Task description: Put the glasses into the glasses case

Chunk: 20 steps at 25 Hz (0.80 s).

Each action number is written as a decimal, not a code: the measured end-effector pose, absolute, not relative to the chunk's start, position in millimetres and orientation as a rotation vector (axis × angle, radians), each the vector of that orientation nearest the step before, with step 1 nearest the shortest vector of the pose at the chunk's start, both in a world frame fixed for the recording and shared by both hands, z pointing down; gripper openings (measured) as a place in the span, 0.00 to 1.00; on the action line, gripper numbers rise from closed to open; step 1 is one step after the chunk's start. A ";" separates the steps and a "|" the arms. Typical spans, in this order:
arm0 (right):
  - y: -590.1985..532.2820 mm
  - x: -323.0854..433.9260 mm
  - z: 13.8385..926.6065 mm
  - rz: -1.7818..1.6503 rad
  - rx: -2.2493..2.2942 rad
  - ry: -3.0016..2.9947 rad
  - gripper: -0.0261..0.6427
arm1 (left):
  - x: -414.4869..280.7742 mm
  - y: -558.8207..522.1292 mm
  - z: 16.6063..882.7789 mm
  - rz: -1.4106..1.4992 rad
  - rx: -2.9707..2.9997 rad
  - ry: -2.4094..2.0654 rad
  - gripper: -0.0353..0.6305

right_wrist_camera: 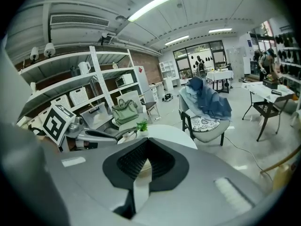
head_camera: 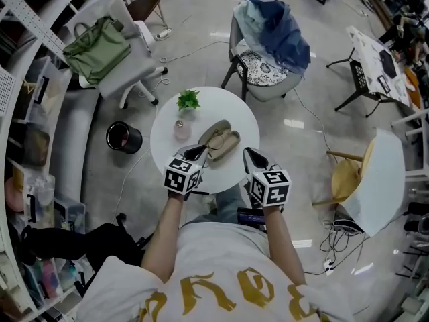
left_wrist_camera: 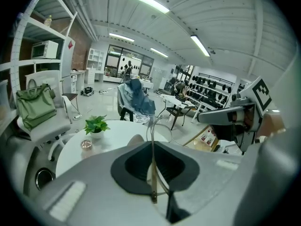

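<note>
Left gripper view showed the glasses (left_wrist_camera: 152,166), a thin metal temple and clear round rim, clamped edge-on between the dark ribbed pads of my left gripper (left_wrist_camera: 152,142), raised above the table. My fingers there had closed fully onto the temple. Right gripper view showed the pads of my right gripper (right_wrist_camera: 146,142) meeting at their tips with nothing between them.

Head view could not resolve the glasses, but it alone showed the glasses case (head_camera: 218,140): a tan, oval case lying open in two halves on the round white table (head_camera: 166,147), just beyond both gripper tips. My left gripper (head_camera: 201,152) and right gripper (head_camera: 250,155) flanked its near end. A small leafy potted plant (head_camera: 188,100) and a squat pinkish jar (head_camera: 180,129) stood left of the case.
</note>
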State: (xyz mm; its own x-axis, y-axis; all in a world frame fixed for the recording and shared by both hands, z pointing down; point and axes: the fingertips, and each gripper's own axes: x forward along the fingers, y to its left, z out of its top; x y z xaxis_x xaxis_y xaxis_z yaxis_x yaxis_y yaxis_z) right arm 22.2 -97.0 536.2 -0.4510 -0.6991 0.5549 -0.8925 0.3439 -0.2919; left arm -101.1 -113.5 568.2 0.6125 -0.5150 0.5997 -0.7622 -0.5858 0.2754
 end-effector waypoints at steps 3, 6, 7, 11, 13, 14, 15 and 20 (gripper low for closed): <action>-103.7 28.0 548.4 0.848 1.400 -2.267 0.08 | -94.5 -120.1 582.1 0.679 2.316 -0.982 0.08; -111.6 34.5 561.7 0.879 1.395 -2.245 0.08 | -87.9 -126.6 598.2 0.727 2.305 -0.960 0.08; -114.7 36.0 565.4 0.887 1.392 -2.239 0.08 | -86.2 -128.9 602.7 0.738 2.300 -0.956 0.08; -123.9 38.9 578.7 0.911 1.360 -2.219 0.08 | -82.0 -136.8 619.9 0.774 2.278 -0.950 0.08; -128.1 40.1 585.6 0.924 1.344 -2.205 0.08 | -80.6 -141.6 629.2 0.798 2.269 -0.948 0.08; -130.6 40.0 588.7 0.930 1.336 -2.200 0.08 | -79.9 -144.1 633.9 0.811 2.265 -0.946 0.08; -133.3 39.5 591.6 0.934 1.327 -2.196 0.08 | -79.1 -146.3 638.5 0.824 2.261 -0.943 0.08; -145.1 36.7 603.7 0.949 1.267 -2.187 0.08 | -73.2 -153.0 660.4 0.890 2.233 -0.941 0.08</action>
